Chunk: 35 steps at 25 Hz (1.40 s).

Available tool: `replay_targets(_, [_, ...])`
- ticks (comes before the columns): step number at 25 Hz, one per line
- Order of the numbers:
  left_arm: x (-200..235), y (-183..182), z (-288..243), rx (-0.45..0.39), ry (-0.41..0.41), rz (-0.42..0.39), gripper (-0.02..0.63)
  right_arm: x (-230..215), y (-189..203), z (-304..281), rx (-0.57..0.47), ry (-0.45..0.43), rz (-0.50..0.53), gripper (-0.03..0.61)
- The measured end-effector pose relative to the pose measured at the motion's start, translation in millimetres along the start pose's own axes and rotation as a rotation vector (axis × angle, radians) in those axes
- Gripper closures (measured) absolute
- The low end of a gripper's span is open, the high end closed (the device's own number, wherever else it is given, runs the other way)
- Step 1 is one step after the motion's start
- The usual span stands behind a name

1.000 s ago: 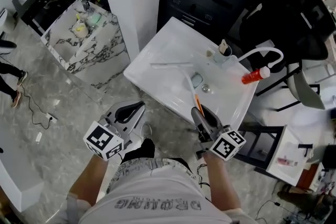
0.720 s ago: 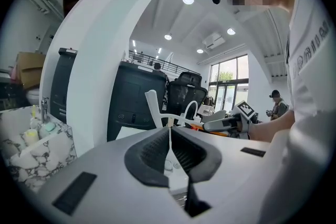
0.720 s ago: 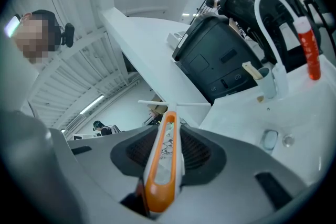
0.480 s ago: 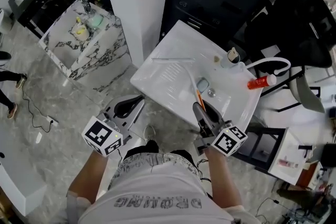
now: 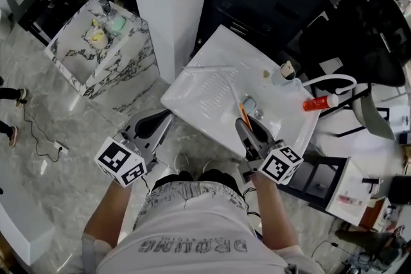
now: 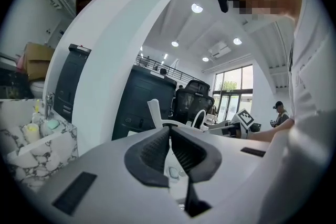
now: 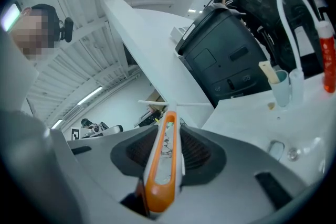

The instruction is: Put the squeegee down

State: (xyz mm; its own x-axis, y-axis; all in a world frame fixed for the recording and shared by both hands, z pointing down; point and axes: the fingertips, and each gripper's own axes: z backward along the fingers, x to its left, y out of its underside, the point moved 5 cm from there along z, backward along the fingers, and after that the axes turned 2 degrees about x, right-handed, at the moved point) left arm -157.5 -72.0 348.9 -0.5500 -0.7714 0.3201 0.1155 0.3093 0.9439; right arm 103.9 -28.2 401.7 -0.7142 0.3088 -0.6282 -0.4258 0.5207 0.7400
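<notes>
Grey L gripper [image 5: 168, 116], R gripper [image 5: 240, 127]; white printed tee [image 5: 192, 231].

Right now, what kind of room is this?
Probably an office or workshop set up like a bathroom for practice, not a real one: a white rectangular washbasin and a marble-patterned sink cabinet stand on the open floor, near black office chairs.

Cup [image 5: 287, 70] and red bottle [image 5: 319, 101] crowd the sink [image 5: 192, 93] at right.

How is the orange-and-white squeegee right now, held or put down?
Held. The jaws of the right gripper are shut on the handle of the orange-and-white plastic squeegee, so it is not put down yet.
</notes>
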Motion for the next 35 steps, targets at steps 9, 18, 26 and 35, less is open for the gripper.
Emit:
replay_targets(9, [13,7,-8,0.008,-0.043,0.019,0.584,-25,-6,-26,0.061,0.000,0.028,0.437])
replay_targets(18, [26,20,-39,0.037,-0.117,0.043,0.584,-67,-13,-57,0.167,-0.017,0.116,0.437])
replay_targets(26, [37,25,-75,0.073,-0.191,0.038,0.584,-106,-21,-83,0.282,-0.035,0.242,0.437])
replay_targets(35, [37,29,-95,0.103,-0.260,0.039,0.584,-137,-15,-107,0.364,-0.062,0.318,0.437])
